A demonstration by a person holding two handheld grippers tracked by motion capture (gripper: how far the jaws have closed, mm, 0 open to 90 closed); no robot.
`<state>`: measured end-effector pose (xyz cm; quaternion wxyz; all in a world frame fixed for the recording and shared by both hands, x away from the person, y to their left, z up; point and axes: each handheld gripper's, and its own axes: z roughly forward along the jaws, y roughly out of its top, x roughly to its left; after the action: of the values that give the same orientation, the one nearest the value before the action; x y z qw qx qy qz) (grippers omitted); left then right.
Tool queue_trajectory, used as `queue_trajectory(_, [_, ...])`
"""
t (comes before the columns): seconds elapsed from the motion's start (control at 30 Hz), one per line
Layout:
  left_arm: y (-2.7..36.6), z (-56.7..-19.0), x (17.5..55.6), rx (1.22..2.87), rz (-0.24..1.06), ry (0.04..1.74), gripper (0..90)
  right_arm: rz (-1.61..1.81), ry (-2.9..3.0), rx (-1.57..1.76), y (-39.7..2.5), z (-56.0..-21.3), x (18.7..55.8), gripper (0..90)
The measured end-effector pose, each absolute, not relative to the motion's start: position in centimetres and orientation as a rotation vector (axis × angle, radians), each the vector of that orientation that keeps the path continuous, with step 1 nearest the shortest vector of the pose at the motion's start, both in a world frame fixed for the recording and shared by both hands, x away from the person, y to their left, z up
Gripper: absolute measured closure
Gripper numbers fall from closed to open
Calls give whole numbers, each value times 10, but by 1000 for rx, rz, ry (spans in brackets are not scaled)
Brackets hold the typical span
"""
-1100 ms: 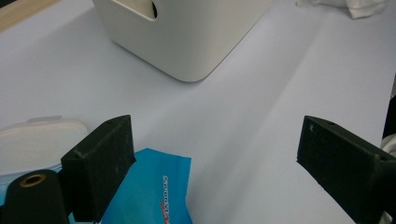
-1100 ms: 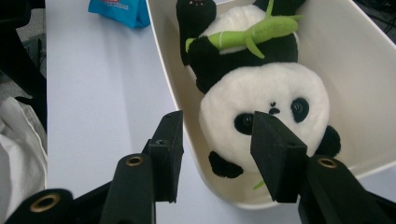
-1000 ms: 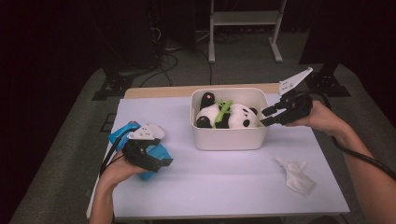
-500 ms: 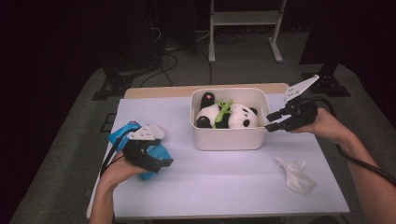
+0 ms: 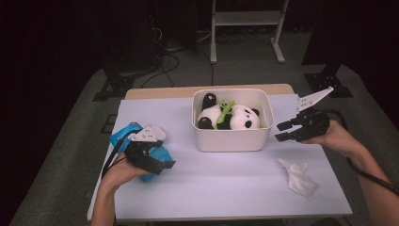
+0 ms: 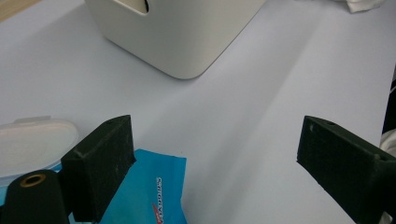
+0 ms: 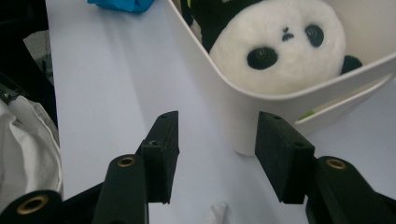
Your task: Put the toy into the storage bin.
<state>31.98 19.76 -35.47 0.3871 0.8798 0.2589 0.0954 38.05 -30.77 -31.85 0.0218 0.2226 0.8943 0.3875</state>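
Observation:
A white bin (image 5: 233, 139) stands at the middle of the table with a panda plush (image 5: 240, 117) lying in it, a green piece across the plush's middle. My right gripper (image 5: 282, 132) hovers just off the bin's right side, open and holding nothing. In the right gripper view the jaws (image 7: 217, 149) face the bin's corner (image 7: 243, 112) and the panda's face (image 7: 280, 46). At the left, my left gripper (image 5: 162, 167) rests open over a blue wipes packet (image 5: 123, 138). Its jaws (image 6: 215, 163) stand wide apart, one beside the packet (image 6: 144, 196).
A crumpled white tissue (image 5: 297, 175) lies at the front right of the white table (image 5: 226, 188). The packet's white lid (image 6: 32, 140) shows at the left of the left gripper view. Stands and cables sit on the dark floor behind the table.
My right gripper has drawn back from the bin's right rim, a little to the right and toward the front. The left gripper and packet have stayed put.

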Motion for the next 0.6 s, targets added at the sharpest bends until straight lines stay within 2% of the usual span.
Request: queue_trajectory(0.6, [193, -357, 320, 2253, 229, 653, 100, 1240, 2749, 806, -328, -356, 357, 467])
